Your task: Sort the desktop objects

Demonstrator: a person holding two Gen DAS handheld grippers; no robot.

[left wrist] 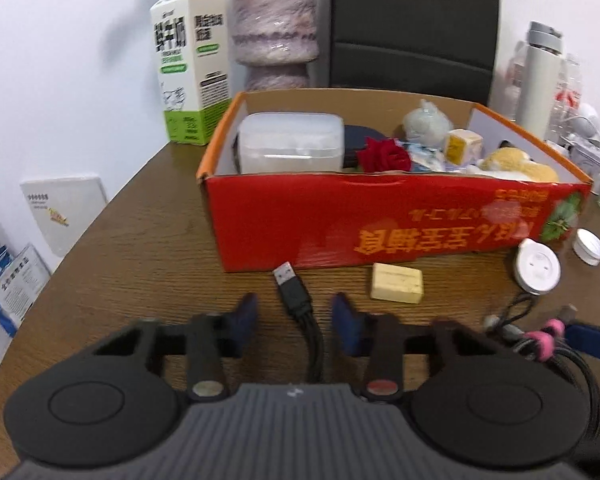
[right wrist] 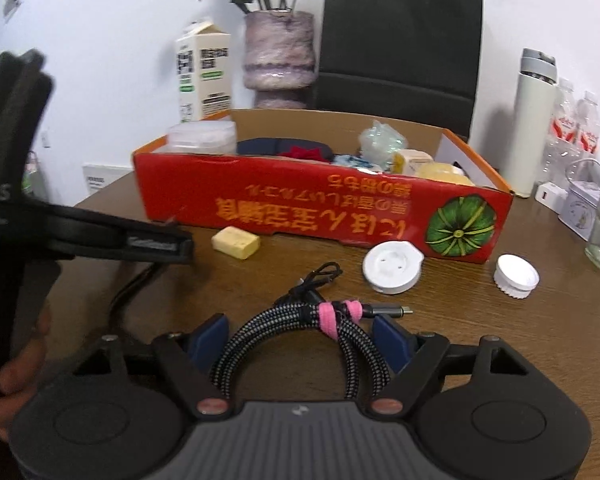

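Lying between the open left tongs [left wrist: 295, 314], a USB cable [left wrist: 296, 300]; open right tongs [right wrist: 300, 330] straddle a braided cable bundle [right wrist: 300, 332].

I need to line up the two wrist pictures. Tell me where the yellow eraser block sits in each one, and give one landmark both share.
Left wrist: the yellow eraser block lies right of centre on the table, just before the red box's front wall, right of the USB plug.
Right wrist: it lies left of centre, again close before the box wall, beyond the left gripper's finger.
Shared landmark: the red box with upside-down orange lettering.
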